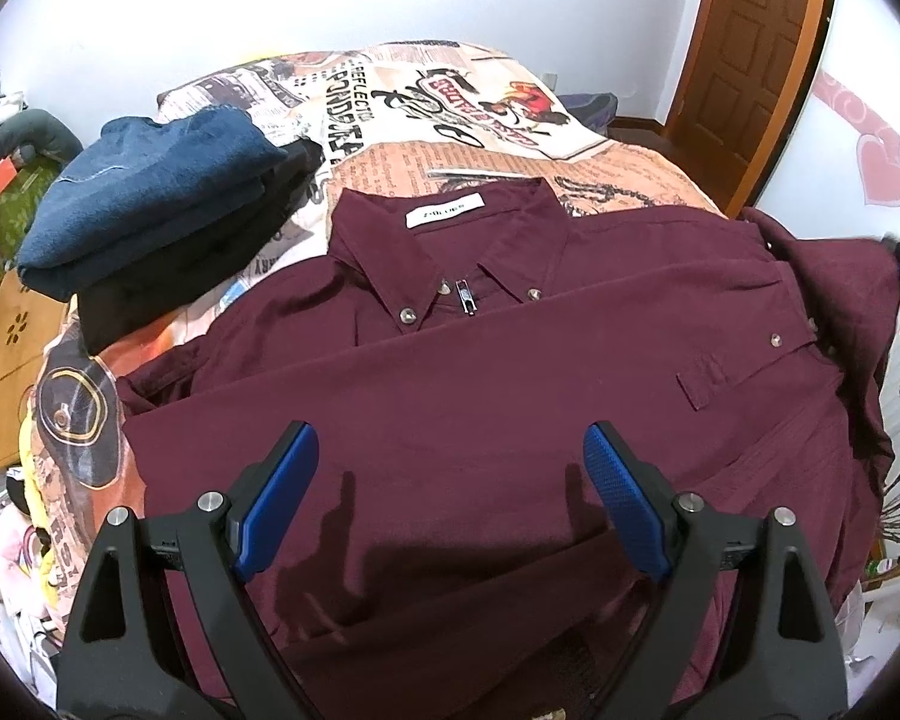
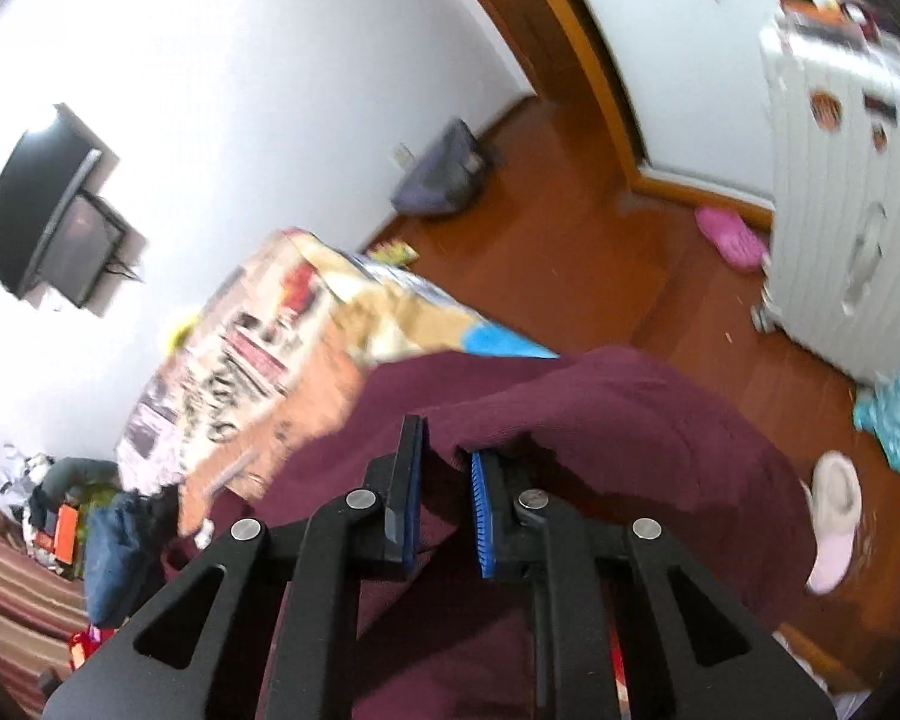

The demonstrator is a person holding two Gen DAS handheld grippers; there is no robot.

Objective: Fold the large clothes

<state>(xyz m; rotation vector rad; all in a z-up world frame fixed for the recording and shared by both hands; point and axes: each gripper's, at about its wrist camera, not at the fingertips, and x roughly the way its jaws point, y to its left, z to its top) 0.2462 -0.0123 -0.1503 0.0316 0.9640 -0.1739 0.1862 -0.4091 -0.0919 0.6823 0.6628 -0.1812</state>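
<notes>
A maroon shirt (image 1: pixel 480 396) is spread collar-up across the middle of the frame on the bed (image 1: pixel 630 174), one sleeve already laid across its front. The left tongs (image 1: pixel 450 492) are held spread above it. The right tongs (image 2: pixel 444 480) are seen pinching shirt cloth at the right side. Folded clothes (image 1: pixel 150 204) are stacked at upper left; most folds are judged still undone.

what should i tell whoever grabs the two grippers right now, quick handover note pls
Left gripper: open, empty, hovering over the maroon shirt.
Right gripper: jaws nearly closed on a fold of the shirt at its right side, lifting it; the view is blurred, so check the grip.
Shirt lies face up on the printed bedspread, collar away from you, one sleeve already folded across the chest.
Folded blue and black clothes are stacked at the far left.
Left to do: bring the right side over, then fold the body and stack it.
</notes>
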